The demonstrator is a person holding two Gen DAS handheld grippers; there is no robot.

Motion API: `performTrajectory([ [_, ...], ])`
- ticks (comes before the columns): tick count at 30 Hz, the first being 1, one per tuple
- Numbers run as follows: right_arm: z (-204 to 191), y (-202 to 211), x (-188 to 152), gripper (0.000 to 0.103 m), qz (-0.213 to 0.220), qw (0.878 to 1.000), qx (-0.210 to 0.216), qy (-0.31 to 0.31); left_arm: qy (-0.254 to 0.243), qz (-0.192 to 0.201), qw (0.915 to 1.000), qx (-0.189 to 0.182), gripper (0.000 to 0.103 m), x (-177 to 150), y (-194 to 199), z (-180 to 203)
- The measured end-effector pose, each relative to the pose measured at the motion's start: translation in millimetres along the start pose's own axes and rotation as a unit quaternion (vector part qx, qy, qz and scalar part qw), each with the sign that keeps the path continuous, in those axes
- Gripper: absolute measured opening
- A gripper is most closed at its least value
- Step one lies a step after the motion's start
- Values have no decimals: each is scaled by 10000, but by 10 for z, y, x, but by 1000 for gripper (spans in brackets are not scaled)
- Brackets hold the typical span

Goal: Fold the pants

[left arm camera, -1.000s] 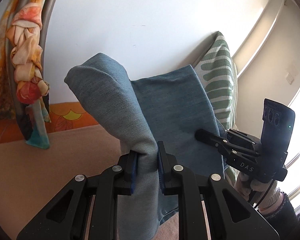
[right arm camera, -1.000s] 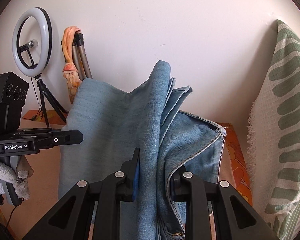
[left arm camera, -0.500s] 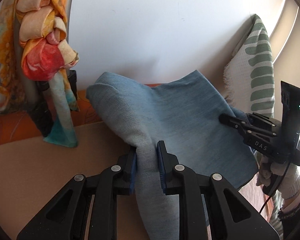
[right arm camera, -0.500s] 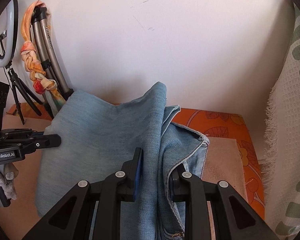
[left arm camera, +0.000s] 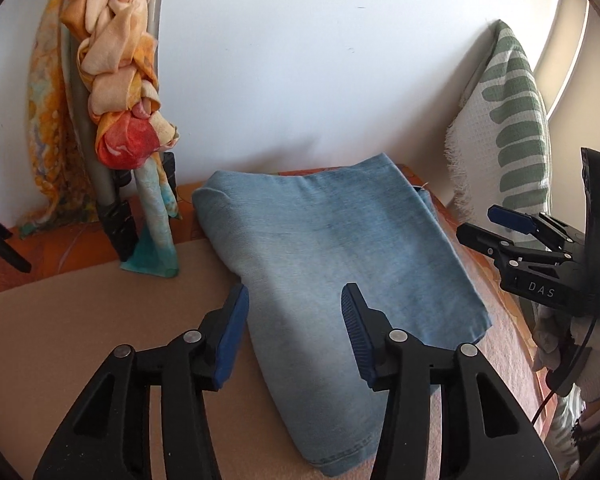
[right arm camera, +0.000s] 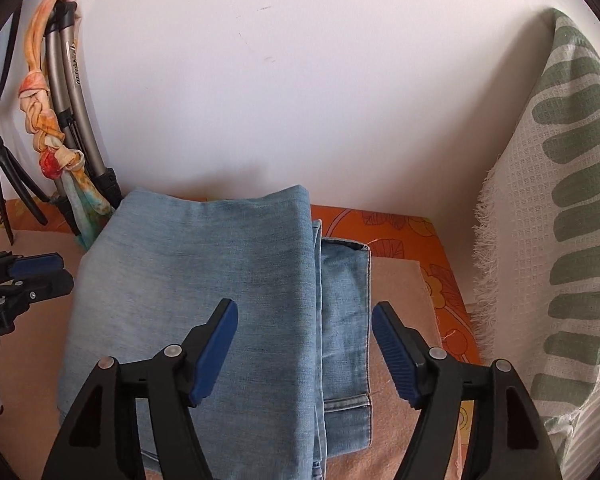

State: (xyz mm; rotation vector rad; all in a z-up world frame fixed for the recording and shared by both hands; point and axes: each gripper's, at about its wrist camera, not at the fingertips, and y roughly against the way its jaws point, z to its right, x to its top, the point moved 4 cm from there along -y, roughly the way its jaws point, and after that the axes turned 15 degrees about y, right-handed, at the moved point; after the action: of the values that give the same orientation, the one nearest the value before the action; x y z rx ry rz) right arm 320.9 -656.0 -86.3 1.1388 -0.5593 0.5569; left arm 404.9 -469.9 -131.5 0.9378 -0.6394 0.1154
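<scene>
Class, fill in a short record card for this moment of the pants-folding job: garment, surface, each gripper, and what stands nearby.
garment: light blue jeans, folded in layers, lying flat
surface: tan mat over an orange patterned cover
left gripper: jaws just opened, pads off the denim, the jeans lie below it
right gripper: jaws just opened, pads clear of the cloth
nearby: knotted scarf on a tripod at left; green-striped cushion at right

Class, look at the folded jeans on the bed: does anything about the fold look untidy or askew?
Yes. The jeans are not squared: in the right wrist view, lower layers stick out past the top fold's right edge.
</scene>
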Motion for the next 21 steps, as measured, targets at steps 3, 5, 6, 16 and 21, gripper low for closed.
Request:
performTrajectory([
  [3, -44, 251, 23, 82, 134, 9999, -3, -72, -25, 96, 9999, -130, 48, -54, 221, 78],
  [5, -94, 440, 19, 84, 235, 9997, 16, -108, -4, 152, 9997, -214, 53, -101, 382, 92],
  [6, -130, 526, 9, 85, 280, 9995, 21, -107, -21, 179, 9996, -211, 53, -125, 444, 115],
  [16, -403, 1409, -183, 94, 735, 9971, -89, -157, -267, 572, 9971, -424, 69, -481, 1312, 331],
  [21, -586, 1789, -356, 103, 957, 9952, -35, -218, -292, 786, 9956, -426, 74, -650, 1672, 409],
])
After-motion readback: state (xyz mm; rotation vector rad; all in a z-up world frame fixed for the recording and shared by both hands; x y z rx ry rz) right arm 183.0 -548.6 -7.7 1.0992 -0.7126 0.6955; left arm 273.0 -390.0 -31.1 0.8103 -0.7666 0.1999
